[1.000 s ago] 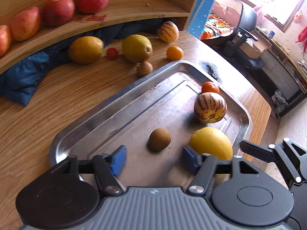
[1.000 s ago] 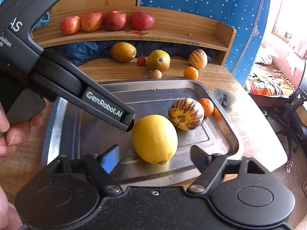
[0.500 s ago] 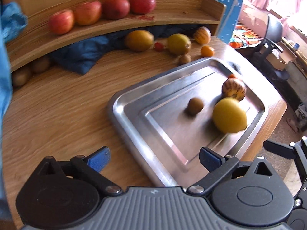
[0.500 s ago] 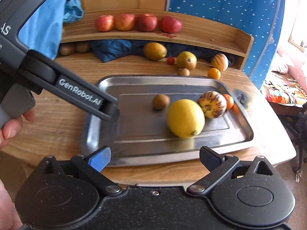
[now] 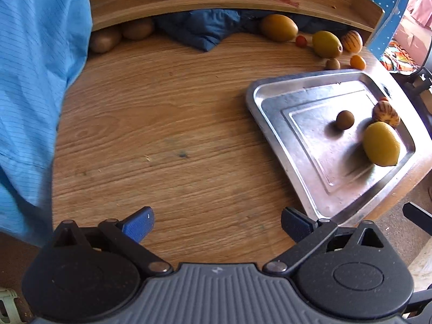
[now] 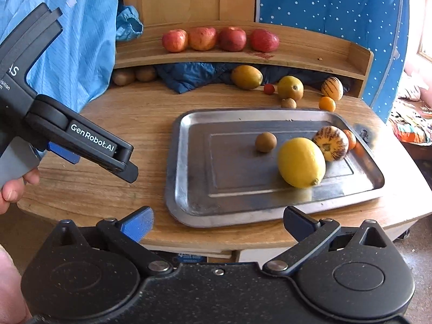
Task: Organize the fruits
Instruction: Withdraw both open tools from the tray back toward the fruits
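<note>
A steel tray [image 6: 194, 162] [image 5: 272, 100] lies on the round wooden table. In it rest a yellow lemon [image 6: 301, 162] [image 5: 380, 143], a striped melon [image 6: 330, 143] [image 5: 386, 113], a small brown kiwi [image 6: 266, 141] [image 5: 344, 119] and an orange [image 6: 351, 139]. Behind the tray lie a mango [image 6: 246, 77], a red tomato [image 6: 269, 89], a green-yellow pear [image 6: 290, 87], another kiwi [image 6: 288, 103], a second orange [image 6: 327, 103] and a second striped melon [image 6: 332, 88]. My left gripper [image 5: 217, 222] hovers open over bare wood left of the tray. My right gripper [image 6: 218, 222] stands open before the table's front edge, empty.
Several red apples [image 6: 220, 39] sit on the curved wooden shelf [image 6: 310, 54]. Beneath it lie blue cloth [image 6: 189, 77] and two potatoes [image 6: 133, 75]. A person's blue sleeve [image 5: 35, 81] fills the left. A hand [image 6: 13, 189] holds the left gripper's handle.
Both grippers pulled back from the tray and away from the fruit. The left one swung left over bare table. The lemon, kiwi and melon stay in the tray.
</note>
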{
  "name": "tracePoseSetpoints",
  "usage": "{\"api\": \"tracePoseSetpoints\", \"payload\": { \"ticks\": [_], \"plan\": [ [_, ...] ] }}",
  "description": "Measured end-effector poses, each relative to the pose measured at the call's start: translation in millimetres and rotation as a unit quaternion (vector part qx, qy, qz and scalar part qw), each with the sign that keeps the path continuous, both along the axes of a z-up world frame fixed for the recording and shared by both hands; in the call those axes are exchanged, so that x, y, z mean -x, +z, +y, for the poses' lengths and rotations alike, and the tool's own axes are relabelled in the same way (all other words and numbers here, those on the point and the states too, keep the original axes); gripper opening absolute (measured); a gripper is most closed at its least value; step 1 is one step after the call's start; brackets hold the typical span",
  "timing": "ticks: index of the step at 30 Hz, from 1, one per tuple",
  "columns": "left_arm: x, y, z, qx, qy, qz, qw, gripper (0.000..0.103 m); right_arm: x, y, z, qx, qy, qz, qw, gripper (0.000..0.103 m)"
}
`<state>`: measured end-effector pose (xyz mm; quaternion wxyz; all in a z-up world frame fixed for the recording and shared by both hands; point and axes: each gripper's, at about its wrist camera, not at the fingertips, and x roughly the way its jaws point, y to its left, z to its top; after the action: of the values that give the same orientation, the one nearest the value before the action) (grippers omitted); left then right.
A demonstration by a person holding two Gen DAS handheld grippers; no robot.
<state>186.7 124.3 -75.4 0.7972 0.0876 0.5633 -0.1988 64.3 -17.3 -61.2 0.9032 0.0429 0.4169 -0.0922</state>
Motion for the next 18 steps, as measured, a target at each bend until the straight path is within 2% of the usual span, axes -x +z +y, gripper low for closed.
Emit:
{"api": "tracePoseSetpoints", "payload": {
  "ticks": [7, 18],
  "plan": [
    [-22.6, 8.8, -7.8, -0.003, -0.005, -0.022, 0.9997, 0.102, -16.7, 3.3, -8.8, -0.002, 0.002, -0.017, 1.000, 0.102],
    [-98.1, 9.5, -56.2, 0.025, -0.001, -0.038, 0.9990, 0.102, -65.4, 4.2, -57.8, 0.034, -0.015, -0.022, 0.999, 0.102]
  ]
}}
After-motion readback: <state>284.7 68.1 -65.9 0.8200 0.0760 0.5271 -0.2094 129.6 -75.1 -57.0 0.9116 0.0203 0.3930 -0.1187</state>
